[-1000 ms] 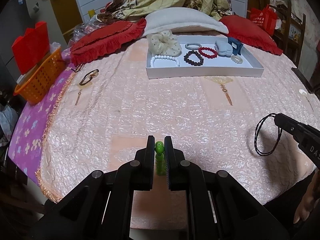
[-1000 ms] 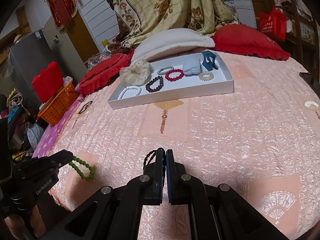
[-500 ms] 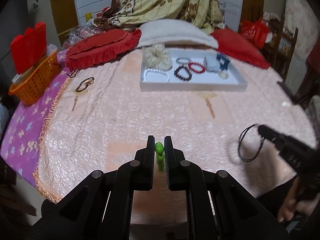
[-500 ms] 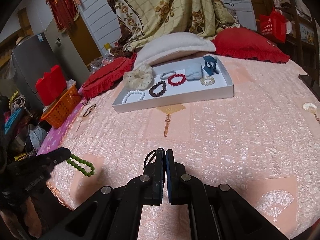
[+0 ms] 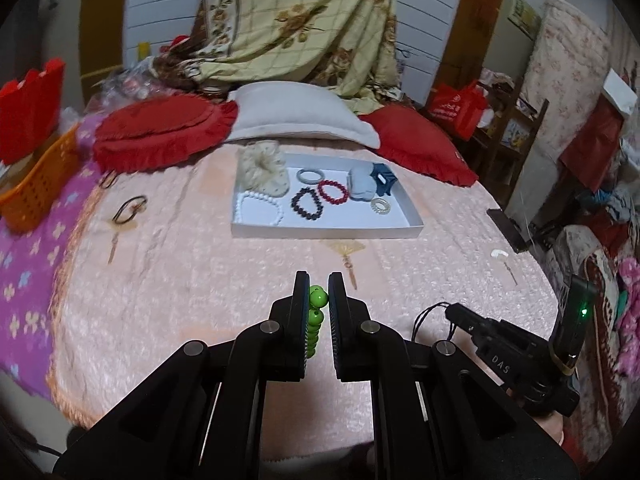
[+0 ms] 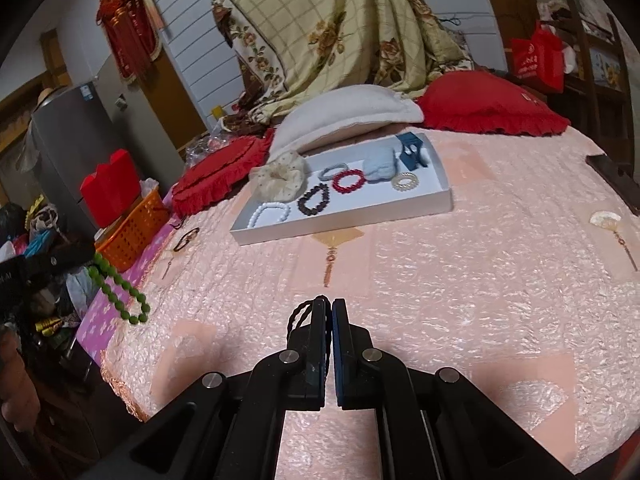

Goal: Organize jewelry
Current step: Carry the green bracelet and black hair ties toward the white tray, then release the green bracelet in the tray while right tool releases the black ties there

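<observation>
The left hand-held gripper (image 5: 319,300) is clamping a green bead bracelet (image 5: 316,312) between its fingers; in the right wrist view the bracelet's loop (image 6: 120,292) is hanging below that gripper at the near left edge of the bed, well short of the white tray (image 5: 326,232). The right hand-held gripper (image 6: 332,312) is pinching a black braided cord (image 6: 300,314), its fingers nearly together with the cord bulging out on the left side; from the left wrist view the cord (image 5: 430,320) is dangling off its tip, also well in front of the tray.

The tray is lying on the pink bedspread (image 5: 180,280), just in front of the white pillow (image 5: 300,116). Inside it a cream scrunchie (image 5: 264,172) is sitting in the far left corner, with a white bead bracelet (image 5: 258,210) at the near left. To the right of that are lying a dark bead bracelet (image 5: 306,204) and a red bead bracelet (image 5: 333,191), touching or nearly so, and a grey ring (image 5: 310,176) behind them. A pale blue clip (image 5: 362,184) and a dark blue clip (image 5: 383,178) are sitting side by side at the tray's far right, and a pale coil hair tie (image 5: 379,205) is lying in front of them.

Well to the left of the tray another dark cord (image 5: 128,210) is lying on the bedspread. Red cushions (image 5: 160,132) are flanking the pillow behind the tray, and an orange basket (image 5: 36,184) is standing far off to the tray's left.
</observation>
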A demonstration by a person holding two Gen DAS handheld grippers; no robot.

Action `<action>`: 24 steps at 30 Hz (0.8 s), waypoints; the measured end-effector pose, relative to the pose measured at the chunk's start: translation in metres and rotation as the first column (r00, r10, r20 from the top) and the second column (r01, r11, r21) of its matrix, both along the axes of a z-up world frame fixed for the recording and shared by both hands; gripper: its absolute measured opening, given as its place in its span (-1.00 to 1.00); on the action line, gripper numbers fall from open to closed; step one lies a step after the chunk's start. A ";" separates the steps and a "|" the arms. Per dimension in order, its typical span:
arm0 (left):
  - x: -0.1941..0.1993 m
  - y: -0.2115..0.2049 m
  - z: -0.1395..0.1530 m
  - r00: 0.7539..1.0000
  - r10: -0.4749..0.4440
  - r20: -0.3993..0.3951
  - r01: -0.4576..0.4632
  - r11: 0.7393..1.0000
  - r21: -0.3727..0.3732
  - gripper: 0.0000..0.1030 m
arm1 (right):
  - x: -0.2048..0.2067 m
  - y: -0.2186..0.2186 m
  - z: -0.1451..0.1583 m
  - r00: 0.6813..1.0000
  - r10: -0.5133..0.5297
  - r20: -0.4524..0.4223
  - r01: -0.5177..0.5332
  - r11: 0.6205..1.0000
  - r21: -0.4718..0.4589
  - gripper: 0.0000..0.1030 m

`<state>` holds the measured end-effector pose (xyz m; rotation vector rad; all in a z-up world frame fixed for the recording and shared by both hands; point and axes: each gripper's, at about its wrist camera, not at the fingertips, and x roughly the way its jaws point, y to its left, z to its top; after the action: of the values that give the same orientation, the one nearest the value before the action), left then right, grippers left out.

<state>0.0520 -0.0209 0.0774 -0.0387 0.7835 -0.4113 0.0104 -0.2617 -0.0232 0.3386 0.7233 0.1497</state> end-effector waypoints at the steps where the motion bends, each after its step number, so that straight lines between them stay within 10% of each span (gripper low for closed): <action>1: 0.005 -0.004 -0.002 1.000 -0.011 -0.001 0.011 1.000 0.005 -0.84 | 0.002 -0.001 -0.002 1.000 0.000 -0.007 0.000 1.000 -0.002 -0.95; 24: 0.177 -0.124 -0.030 0.984 -0.162 -0.078 0.167 0.983 0.071 -0.84 | 0.181 -0.070 0.009 0.996 -0.081 -0.049 0.086 0.989 0.124 -0.95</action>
<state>0.2294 -0.1452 0.0475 0.0844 0.8766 -0.5382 0.1914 -0.3321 -0.0141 0.4933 0.7436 0.1090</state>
